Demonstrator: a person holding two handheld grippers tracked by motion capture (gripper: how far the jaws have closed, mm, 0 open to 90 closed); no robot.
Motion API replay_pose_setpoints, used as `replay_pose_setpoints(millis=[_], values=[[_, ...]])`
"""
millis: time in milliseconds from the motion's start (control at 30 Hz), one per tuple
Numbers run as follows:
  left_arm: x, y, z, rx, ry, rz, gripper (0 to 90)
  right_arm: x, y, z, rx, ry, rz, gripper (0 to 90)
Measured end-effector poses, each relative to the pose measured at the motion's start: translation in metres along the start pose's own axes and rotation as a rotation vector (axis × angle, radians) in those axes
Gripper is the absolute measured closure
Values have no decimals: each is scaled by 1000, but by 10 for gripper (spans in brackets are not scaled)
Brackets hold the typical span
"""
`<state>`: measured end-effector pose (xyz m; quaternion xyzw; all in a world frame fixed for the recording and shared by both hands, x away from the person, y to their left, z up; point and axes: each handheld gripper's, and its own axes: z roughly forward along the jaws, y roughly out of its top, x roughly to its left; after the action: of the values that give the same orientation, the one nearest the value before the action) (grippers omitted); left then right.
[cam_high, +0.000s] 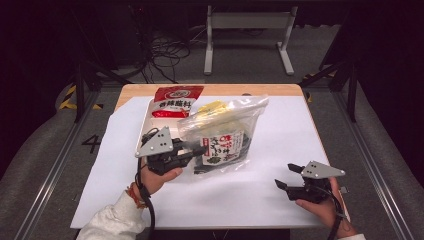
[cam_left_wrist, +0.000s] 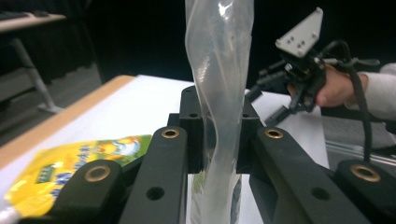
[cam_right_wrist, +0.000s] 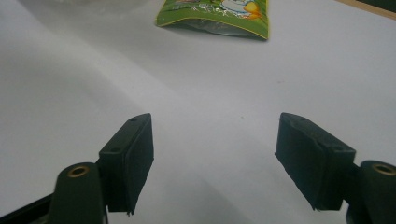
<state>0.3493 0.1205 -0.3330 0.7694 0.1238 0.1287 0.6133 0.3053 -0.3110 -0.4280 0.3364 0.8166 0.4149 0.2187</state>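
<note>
The left claw (cam_high: 196, 149) is clenching the near left edge of the clear plastic bag (cam_high: 225, 135), and the left gripper view is showing that film (cam_left_wrist: 219, 93) pinched upright between its closed jaws. The right claw (cam_high: 289, 176) is hovering released at the lower right of the high view, well apart from the bag, jaws spread wide over the bare white surface (cam_high: 280, 135).

Step in hand, as judged: holding the bag steady for packing or opening. The next move is likely calling for the right claw to travel toward the centre of the frame and take either the bag mouth or a loose packet, while the left grip is maintained.

The bag is lying at the centre of the high view, transparent and wrinkled, containing a dark packet with a white label (cam_high: 222, 147) and something yellow toward its upper end. A red packet (cam_high: 175, 100) is lying just beside it at the upper left. A yellow packet (cam_left_wrist: 70, 163) is showing at the lower left of the left gripper view.
</note>
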Motion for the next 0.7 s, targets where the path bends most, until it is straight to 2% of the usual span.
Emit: replay_pose_setpoints(millis=[133, 167, 333, 467, 533, 700], values=[[12, 7, -22, -32, 63, 13, 800, -1, -1, 3, 9, 3, 5, 266], [12, 7, -22, -32, 63, 13, 800, -1, -1, 3, 9, 3, 5, 266], [27, 17, -46, -37, 139, 64, 800, 2, -5, 4, 32, 13, 2, 256], [45, 25, -57, -17, 177, 84, 799, 5, -10, 3, 48, 14, -6, 252], [55, 26, -60, 8, 201, 83, 799, 6, -13, 2, 48, 10, 6, 249], [81, 16, -64, 48, 258, 63, 798, 7, -15, -1, 49, -8, 16, 243]])
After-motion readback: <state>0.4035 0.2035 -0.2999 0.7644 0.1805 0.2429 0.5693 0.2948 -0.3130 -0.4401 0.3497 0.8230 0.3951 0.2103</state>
